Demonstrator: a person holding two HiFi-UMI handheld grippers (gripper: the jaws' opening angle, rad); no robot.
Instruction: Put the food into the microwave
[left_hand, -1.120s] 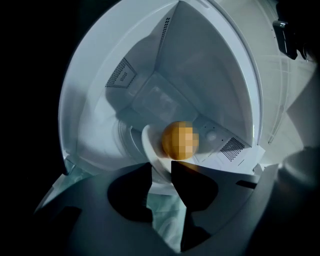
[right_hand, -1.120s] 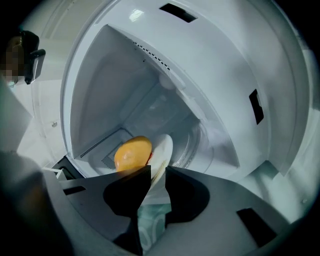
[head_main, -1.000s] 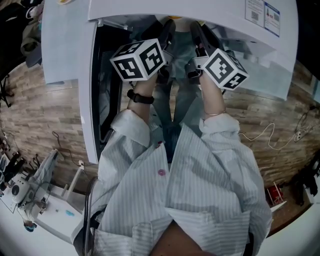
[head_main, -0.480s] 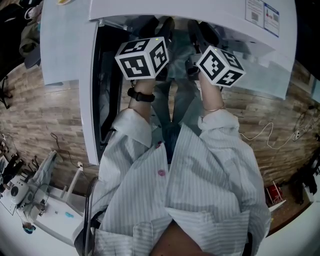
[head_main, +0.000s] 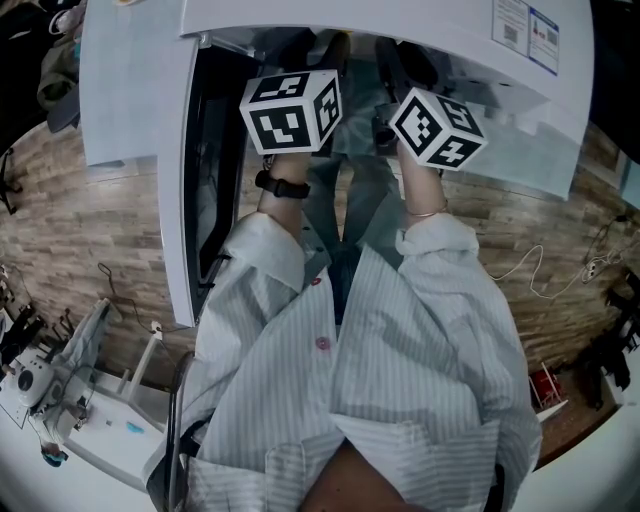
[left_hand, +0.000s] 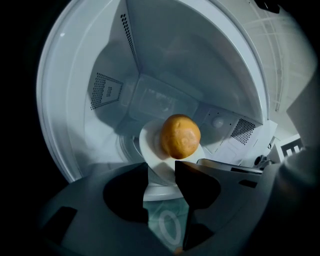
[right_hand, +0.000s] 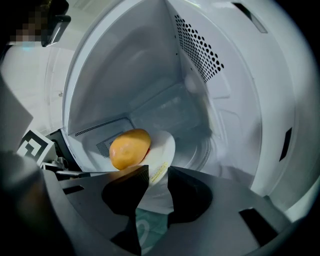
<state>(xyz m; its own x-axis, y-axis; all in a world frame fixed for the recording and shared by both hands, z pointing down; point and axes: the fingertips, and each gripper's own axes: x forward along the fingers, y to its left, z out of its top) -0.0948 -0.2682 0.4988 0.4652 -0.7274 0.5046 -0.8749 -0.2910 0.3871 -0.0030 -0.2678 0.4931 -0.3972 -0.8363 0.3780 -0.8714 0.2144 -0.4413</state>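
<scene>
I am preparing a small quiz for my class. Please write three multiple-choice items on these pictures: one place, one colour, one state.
1. Where is the plate relative to the microwave? A) on top B) inside C) beneath
2. What colour is the food? A) green B) white C) golden-orange
3. The door is: A) open B) shut C) missing

1 B: white cavity walls surround it.
2 C: both gripper views show it.
3 A: the head view shows it swung aside.
</scene>
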